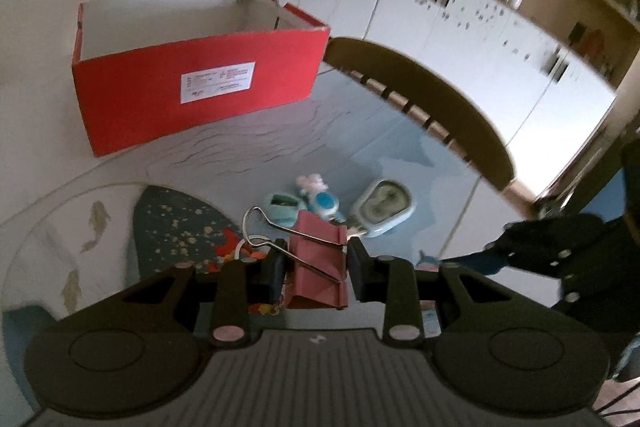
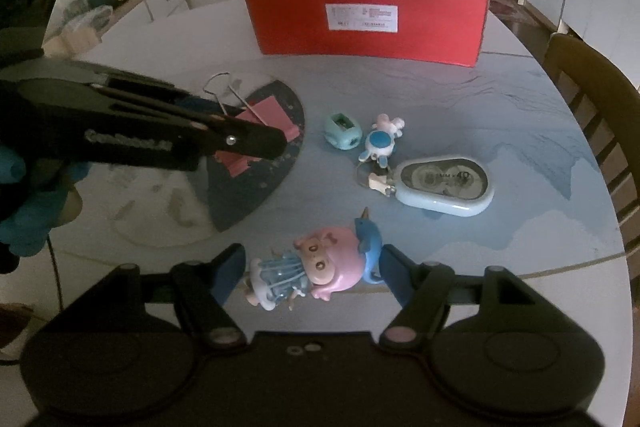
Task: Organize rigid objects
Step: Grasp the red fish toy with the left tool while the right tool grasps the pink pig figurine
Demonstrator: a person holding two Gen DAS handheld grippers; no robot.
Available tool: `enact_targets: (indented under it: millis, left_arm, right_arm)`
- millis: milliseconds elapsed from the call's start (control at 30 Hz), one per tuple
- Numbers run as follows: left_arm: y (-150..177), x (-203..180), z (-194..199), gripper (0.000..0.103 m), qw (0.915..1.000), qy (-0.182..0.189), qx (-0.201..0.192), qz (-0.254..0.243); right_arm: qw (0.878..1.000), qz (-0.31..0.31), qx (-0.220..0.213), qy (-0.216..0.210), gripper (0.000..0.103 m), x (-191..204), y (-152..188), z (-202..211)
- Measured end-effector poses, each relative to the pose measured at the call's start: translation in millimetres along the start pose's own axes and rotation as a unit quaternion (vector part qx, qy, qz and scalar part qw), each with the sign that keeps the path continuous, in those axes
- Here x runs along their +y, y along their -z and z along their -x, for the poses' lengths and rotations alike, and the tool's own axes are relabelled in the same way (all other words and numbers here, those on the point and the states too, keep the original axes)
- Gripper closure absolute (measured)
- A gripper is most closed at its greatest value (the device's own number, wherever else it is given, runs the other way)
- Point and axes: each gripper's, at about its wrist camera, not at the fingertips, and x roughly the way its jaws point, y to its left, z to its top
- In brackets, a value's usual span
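My left gripper [image 1: 318, 267] is shut on a pink binder clip [image 1: 316, 247], whose wire handles stick out to the left. The right wrist view shows this gripper [image 2: 276, 143] holding the clip [image 2: 266, 117] above the table. My right gripper [image 2: 312, 275] has its fingers against both ends of a pink and blue toy figure [image 2: 320, 267] near the table's front edge. An open red box [image 2: 368, 15] stands at the back of the table [image 2: 500, 115], also seen as the red box [image 1: 196, 83] ahead of the left gripper.
A mint sharpener [image 2: 343, 133], a blue-white toy keychain [image 2: 380, 141] and a light blue correction tape [image 2: 444, 187] lie mid-table. A wooden chair [image 2: 592, 99] stands at the right edge. White cabinets [image 1: 440, 19] line the far wall. A blue-gloved hand [image 2: 28, 219] holds the left gripper.
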Motion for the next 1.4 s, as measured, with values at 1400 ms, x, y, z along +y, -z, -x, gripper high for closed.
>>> enact_targets:
  millis: [1400]
  left_arm:
    - [69,27,7,0.034,0.9906,-0.058,0.03,-0.121]
  right_arm:
    - [0.999,-0.012,0.03,0.009,0.03,2,25,-6]
